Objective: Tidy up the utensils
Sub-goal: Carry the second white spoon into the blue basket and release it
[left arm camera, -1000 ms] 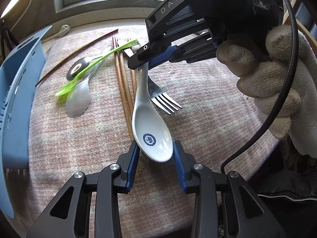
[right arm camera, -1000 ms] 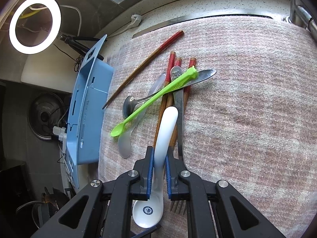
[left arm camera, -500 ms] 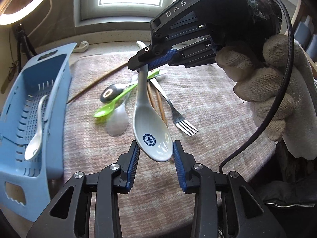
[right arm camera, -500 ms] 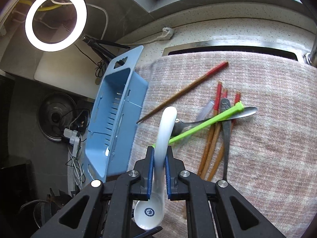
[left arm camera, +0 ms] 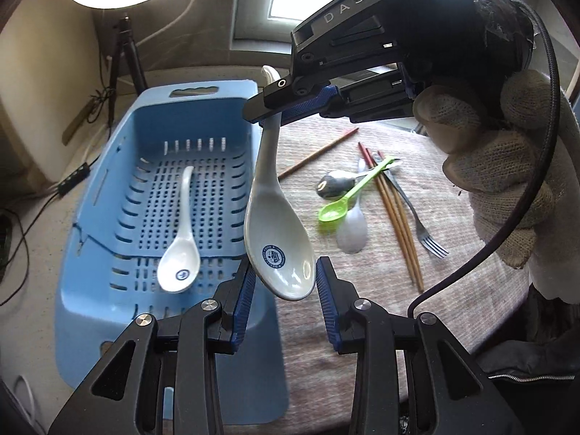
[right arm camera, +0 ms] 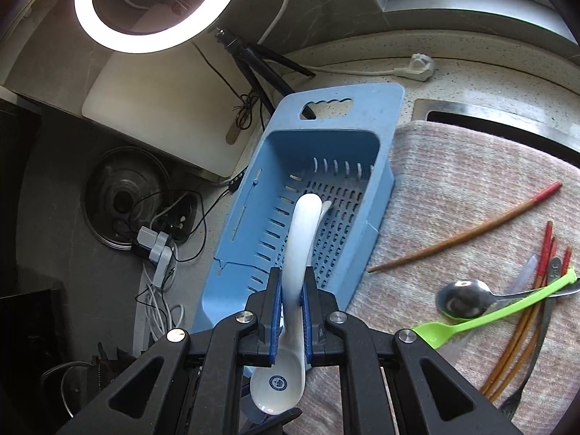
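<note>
Speckled countertop [right arm camera: 471,79] carries a pinkish woven mat [left arm camera: 453,290] and a blue slotted basket [left arm camera: 90,253]. Held above the basket's edge is a white ceramic spoon [left arm camera: 279,239] with a blue emblem in its bowl: the right gripper [right arm camera: 291,320] is clamped on its handle, the left gripper [left arm camera: 283,282] pinches its bowl. A second white spoon [left arm camera: 179,257] lies in the basket. Chopsticks [left arm camera: 395,217], a fork [left arm camera: 427,239], a green spoon [left arm camera: 344,203] and a metal spoon [left arm camera: 333,183] lie on the mat.

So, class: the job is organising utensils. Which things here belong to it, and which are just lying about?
Belongs:
- held white spoon
- blue basket
- white spoon in basket
- green spoon
- metal spoon
- chopsticks
- fork

Lying about:
- ring light
- tripod
- cables
</note>
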A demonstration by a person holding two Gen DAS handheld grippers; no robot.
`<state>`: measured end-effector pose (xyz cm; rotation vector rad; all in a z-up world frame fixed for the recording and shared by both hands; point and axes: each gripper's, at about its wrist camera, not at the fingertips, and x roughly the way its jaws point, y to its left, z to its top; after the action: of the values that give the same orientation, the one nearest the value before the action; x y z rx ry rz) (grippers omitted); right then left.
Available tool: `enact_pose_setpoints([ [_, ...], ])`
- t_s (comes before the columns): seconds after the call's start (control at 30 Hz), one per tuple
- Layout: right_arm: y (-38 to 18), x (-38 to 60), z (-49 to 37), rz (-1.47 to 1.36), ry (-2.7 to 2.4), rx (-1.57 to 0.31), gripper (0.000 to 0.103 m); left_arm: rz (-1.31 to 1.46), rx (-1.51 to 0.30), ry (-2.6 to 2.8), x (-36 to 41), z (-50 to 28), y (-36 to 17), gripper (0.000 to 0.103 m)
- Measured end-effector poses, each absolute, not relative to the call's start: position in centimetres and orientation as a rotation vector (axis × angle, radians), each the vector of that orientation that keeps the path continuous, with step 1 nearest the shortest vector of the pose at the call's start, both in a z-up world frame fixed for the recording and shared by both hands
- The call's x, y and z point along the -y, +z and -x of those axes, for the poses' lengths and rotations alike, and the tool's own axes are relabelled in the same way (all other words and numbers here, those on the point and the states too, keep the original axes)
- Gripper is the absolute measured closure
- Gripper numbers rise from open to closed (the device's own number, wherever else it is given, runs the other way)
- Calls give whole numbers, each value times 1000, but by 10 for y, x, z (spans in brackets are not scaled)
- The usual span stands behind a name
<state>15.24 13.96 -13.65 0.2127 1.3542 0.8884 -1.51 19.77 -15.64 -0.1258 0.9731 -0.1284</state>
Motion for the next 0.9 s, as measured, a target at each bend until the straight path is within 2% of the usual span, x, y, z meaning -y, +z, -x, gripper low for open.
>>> enact_pose_setpoints([
  [0.37,-159,-177,-158,-164,872,-1391,93,152,-1015,-97,-219,10,-177,70],
  [0.47,-162,-180,-157,-133,861,-1390,90,152,-1022,-88,-220,10,-178,70],
  [0.53,-163,-179,-156,-124,850,-1394,84,156,-1028,-69,-221,10,-178,70],
  [0.6,-163,-176,-156,-129,848,-1390,65,167,-1030,-50,-223,10,-178,68],
  [0.7,-157,-170,-153,-117,848,-1361,63,174,-1020,-30,-225,11,-175,60],
  [0.9,-140,-152,-146,-85,865,-1291,62,161,-1002,-18,-221,16,-168,59],
])
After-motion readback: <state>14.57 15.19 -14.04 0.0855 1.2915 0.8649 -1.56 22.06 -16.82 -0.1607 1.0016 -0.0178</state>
